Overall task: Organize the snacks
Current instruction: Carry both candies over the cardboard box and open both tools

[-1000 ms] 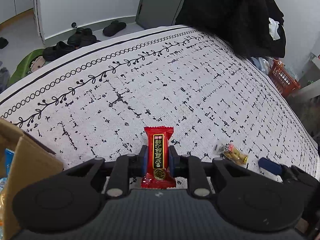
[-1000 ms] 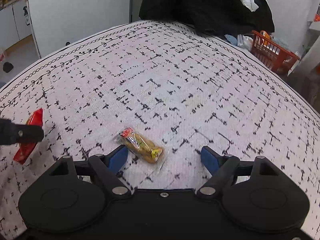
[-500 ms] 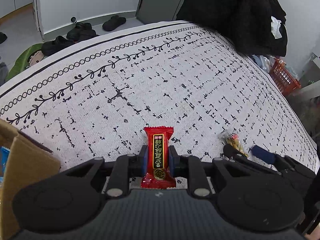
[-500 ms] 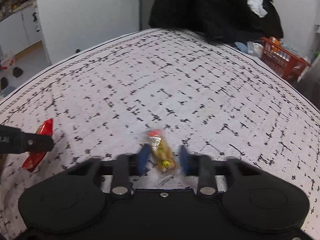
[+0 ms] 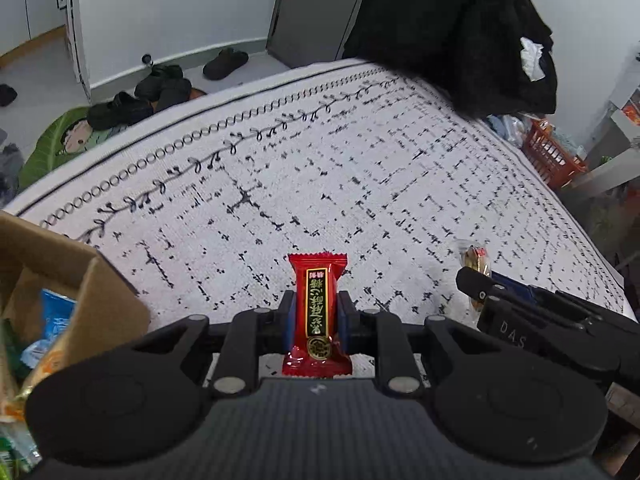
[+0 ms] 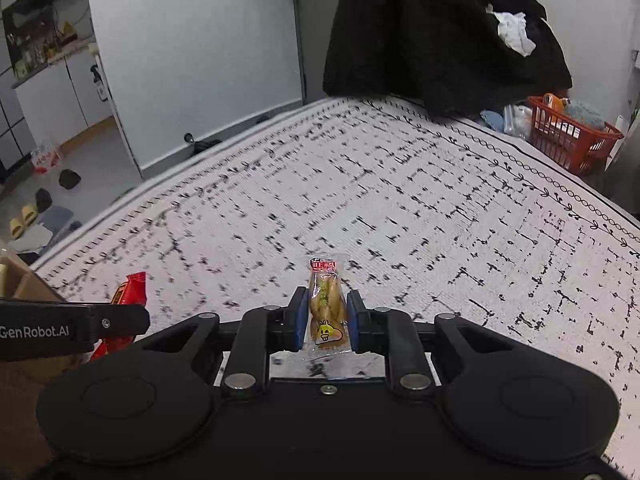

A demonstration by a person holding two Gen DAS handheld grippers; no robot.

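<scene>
With the left gripper [image 5: 316, 316] clenching the red snack [image 5: 318, 308] and the right gripper [image 6: 326, 318] clenching the yellow snack [image 6: 326, 308], both should be travelling level toward the cardboard box [image 5: 108, 300] at the mattress's [image 5: 360, 184] near-left corner.

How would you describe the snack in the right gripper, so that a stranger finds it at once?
Start at the white bedcover with black dashes. Low in the middle of the right wrist view, the right gripper is shut on a clear packet of yellow snack. Unlike the red packet to its left, it is see-through, with a red label on top and a cartoon animal below.
</scene>
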